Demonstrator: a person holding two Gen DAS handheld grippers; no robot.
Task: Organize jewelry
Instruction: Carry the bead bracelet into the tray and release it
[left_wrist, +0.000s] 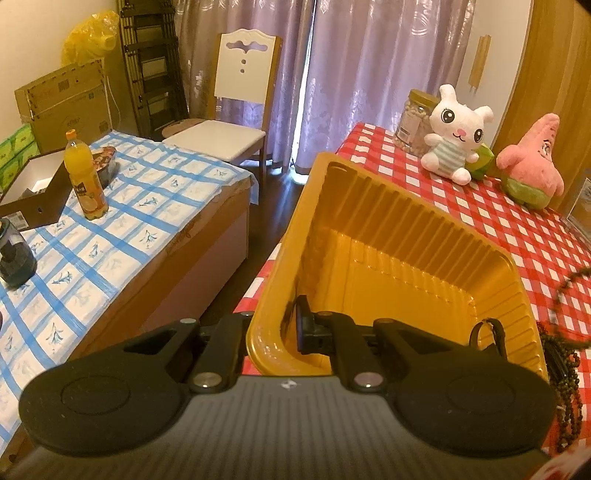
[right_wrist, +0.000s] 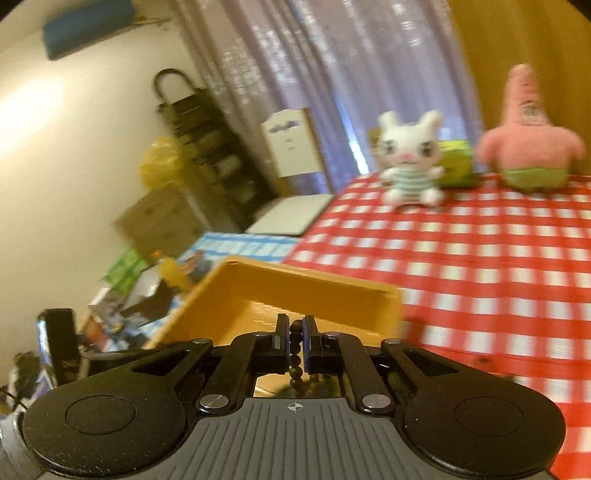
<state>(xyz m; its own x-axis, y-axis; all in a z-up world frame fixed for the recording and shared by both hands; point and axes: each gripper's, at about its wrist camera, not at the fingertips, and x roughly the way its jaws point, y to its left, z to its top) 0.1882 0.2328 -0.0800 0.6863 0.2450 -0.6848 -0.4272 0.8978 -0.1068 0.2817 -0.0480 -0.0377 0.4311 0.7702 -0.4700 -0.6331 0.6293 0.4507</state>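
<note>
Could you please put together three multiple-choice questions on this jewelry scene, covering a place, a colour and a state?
1. Where does the left gripper grip the yellow tray?
A. on its near rim wall
B. on its far corner
C. on its floor

2. What colour is the tablecloth under the tray?
A. blue and white
B. red and white check
C. plain green

3. What is the state of the right gripper?
A. wide open and empty
B. shut on a beaded strand
C. shut on a plush toy

Answers:
1. A, one finger sits inside the near wall and the other outside it.
2. B, red and white squares surround the tray.
3. B, dark beads run between its closed fingers.
</note>
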